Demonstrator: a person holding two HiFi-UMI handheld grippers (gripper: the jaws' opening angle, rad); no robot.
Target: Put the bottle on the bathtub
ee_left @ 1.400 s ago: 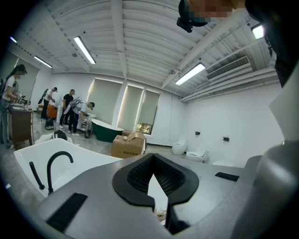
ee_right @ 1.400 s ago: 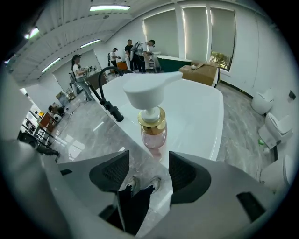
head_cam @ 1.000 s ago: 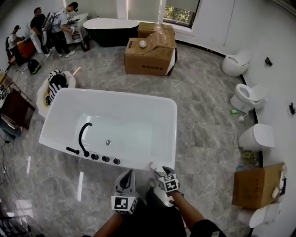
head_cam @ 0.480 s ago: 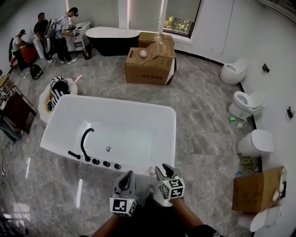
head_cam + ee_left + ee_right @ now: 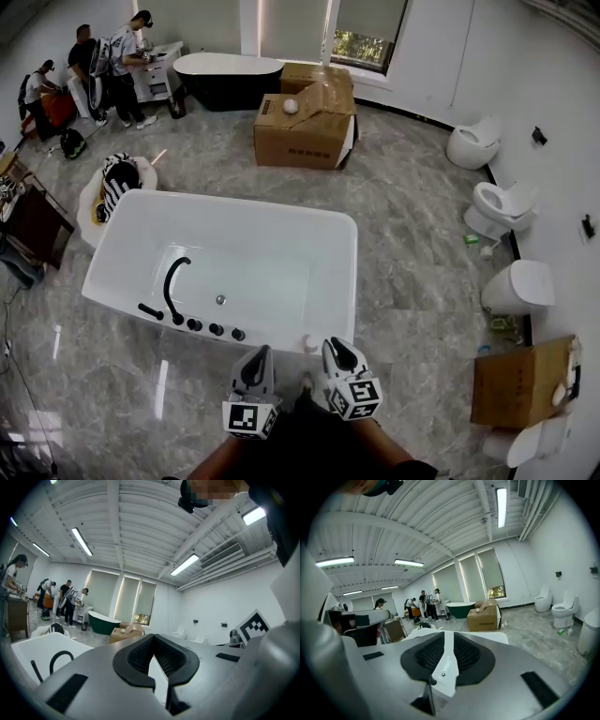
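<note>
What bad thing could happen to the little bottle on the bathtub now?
The bottle stands on the narrow rim of the bathtub, right at the near corner, so a bump could tip it onto the floor or inside. The right gripper, its empty jaws just closing, hangs close beside it and might knock it.

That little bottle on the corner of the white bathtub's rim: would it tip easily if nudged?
Probably. The bottle looks small, so it is likely light, and it sits at the outer corner of the bathtub rim; a nudge might knock it to the floor. The rim looks smooth and glossy, so it may slide. Its material can't be made out.
</note>
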